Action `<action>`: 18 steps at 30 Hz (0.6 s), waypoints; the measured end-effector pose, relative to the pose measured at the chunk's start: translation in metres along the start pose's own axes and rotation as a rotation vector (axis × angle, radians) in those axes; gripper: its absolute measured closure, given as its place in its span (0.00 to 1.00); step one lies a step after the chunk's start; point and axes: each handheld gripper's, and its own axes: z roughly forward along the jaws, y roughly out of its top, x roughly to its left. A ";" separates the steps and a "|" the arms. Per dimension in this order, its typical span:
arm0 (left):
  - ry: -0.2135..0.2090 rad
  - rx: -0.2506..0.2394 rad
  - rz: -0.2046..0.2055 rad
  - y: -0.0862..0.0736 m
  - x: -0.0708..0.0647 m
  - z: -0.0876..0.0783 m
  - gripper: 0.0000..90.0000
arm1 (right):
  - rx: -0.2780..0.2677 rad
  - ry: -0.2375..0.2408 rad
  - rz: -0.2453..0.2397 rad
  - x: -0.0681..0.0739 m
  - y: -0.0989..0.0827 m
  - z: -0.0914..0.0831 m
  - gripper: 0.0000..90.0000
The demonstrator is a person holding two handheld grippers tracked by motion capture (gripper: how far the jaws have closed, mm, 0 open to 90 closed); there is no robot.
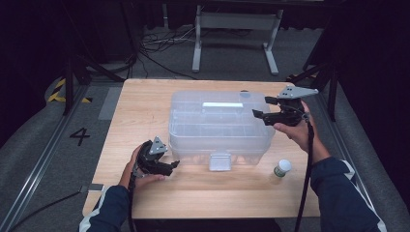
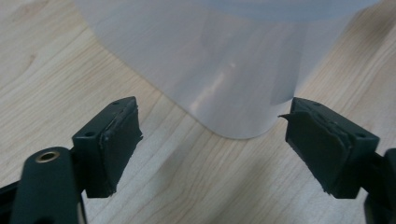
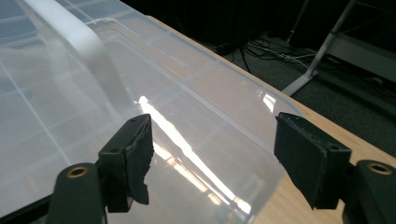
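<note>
The left gripper (image 1: 170, 164) is held open just beside the near-left corner of the clear storage box (image 1: 220, 123), gripping nothing. The right gripper (image 1: 260, 107) is kept open over the box's far-right corner, also empty.

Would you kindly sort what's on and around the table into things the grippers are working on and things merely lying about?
In the job:
- clear box, lid shut
- left gripper, open at its near left corner
- right gripper, open over its far right corner

Lying about:
- small bottle
- metal stand on the floor
</note>
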 end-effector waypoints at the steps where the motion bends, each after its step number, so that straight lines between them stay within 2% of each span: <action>1: 0.001 -0.005 0.004 0.001 0.000 -0.001 0.21 | -0.003 0.008 -0.016 0.003 0.004 0.002 0.35; 7: -0.001 -0.034 0.009 0.008 -0.005 -0.002 0.22 | 0.009 0.053 -0.067 0.014 0.021 0.008 0.46; 9: -0.002 -0.042 0.010 0.009 -0.005 -0.003 0.22 | 0.020 0.042 -0.092 0.018 0.025 0.010 0.53; 10: 0.004 -0.045 0.014 0.010 -0.006 -0.003 0.22 | 0.026 0.045 -0.093 0.017 0.026 0.010 0.54; 12: -0.004 -0.049 0.011 0.010 -0.006 -0.003 0.22 | 0.021 0.087 -0.087 0.016 0.027 0.008 0.58; 18: -0.003 -0.049 0.016 0.011 -0.007 -0.003 0.21 | 0.026 0.097 -0.103 0.020 0.025 0.004 0.61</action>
